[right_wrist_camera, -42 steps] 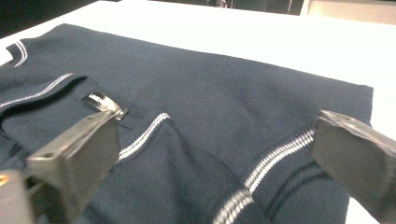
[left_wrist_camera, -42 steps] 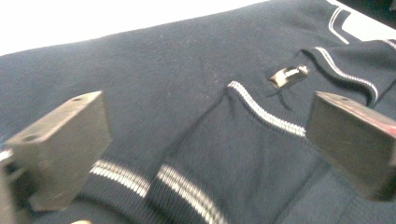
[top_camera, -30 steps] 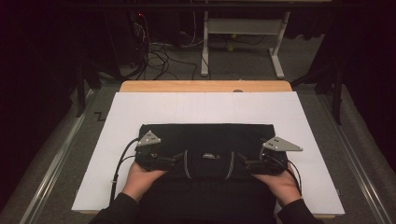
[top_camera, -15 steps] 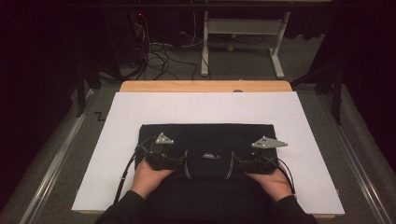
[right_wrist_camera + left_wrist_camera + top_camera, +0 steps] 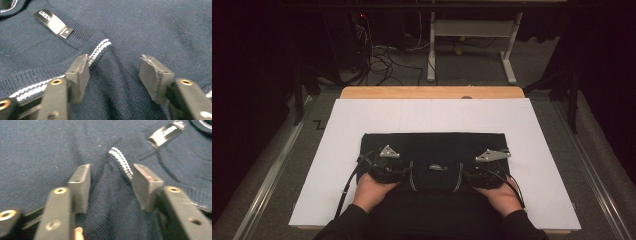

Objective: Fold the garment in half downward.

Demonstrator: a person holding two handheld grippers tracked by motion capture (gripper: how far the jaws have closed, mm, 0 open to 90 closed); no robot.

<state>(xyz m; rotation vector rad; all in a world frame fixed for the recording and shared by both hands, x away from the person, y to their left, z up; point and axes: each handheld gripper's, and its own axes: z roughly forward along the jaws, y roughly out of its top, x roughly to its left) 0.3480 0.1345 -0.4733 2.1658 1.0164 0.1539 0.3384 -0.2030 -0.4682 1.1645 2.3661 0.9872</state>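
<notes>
A dark navy sweater (image 5: 432, 150) lies folded flat on a white sheet (image 5: 432, 112) covering the bench (image 5: 432, 92), toward the 6 o'clock edge of the sheet in the high view. A person's hands come in from 6 o'clock, each holding a gripper down on the garment's near part. The left gripper (image 5: 387, 167) sits at about 9 o'clock of the neckline and the right gripper (image 5: 486, 172) at about 3 o'clock of it, with the collar (image 5: 435, 175) between them.

In the left gripper view, the left gripper's fingers (image 5: 80, 185) stand well apart, pressed down on the knit, with a raised fold of fabric and a striped white collar edge (image 5: 121, 162) between them; they have not closed on it. A pale label (image 5: 165, 132) shows at 1 o'clock.

In the right gripper view, the right gripper's fingers (image 5: 155, 75) are likewise spread wide on the cloth, a ridge of navy knit between them, not clamped. The white-striped collar rib (image 5: 100, 48) touches the finger at 9 o'clock. A black neck label (image 5: 53, 23) lies at 11 o'clock.

Beyond the bench, at 12 o'clock, cables (image 5: 382, 55) trail over the floor beside a grey frame (image 5: 472, 30).
</notes>
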